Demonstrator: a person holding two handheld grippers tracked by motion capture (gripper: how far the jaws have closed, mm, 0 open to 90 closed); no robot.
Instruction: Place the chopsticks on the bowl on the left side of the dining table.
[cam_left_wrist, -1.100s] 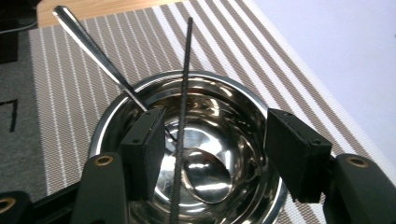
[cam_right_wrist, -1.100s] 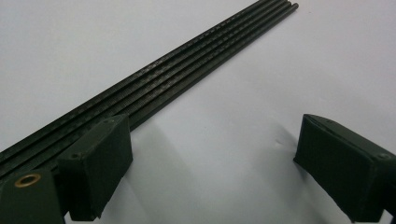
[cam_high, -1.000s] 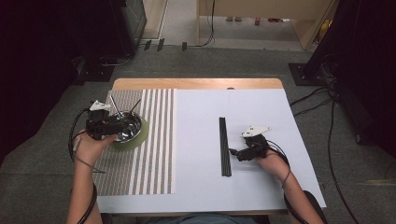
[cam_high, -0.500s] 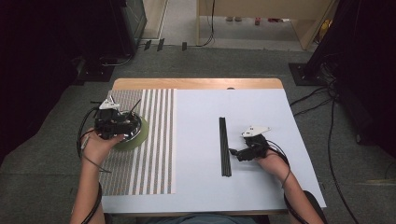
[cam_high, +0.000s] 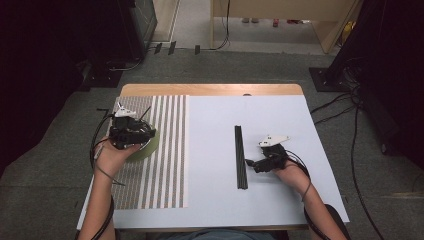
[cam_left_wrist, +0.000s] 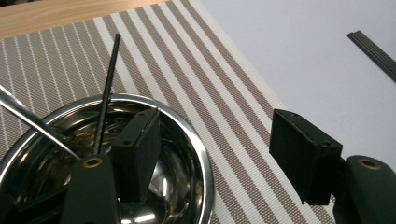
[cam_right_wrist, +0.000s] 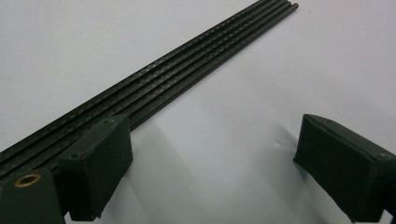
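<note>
A shiny steel bowl (cam_left_wrist: 140, 99), green on the outside (cam_high: 151, 147), sits on the striped placemat (cam_high: 165, 165) at the left. A thin black stick (cam_left_wrist: 108, 88) and a metal utensil handle (cam_left_wrist: 28, 119) lean inside it. My left gripper (cam_left_wrist: 219, 140) is open over the bowl (cam_high: 131, 131), one jaw inside it and the other outside over the mat, the rim between them untouched. A bundle of long black sticks (cam_high: 240, 155) lies on the white sheet. My right gripper (cam_high: 252, 162) rests just right of it, open (cam_right_wrist: 205, 154), its left jaw against the sticks (cam_right_wrist: 187, 70).
The white sheet (cam_high: 210, 150) covers most of the table, with a wooden strip (cam_high: 210, 90) along the far edge. Cables (cam_high: 345, 105) trail on the floor to the right. The placemat (cam_left_wrist: 187, 60) reaches nearly to the table's left edge.
My left gripper has shifted to the right across the bowl. The right gripper and the black sticks have stayed where they were.
</note>
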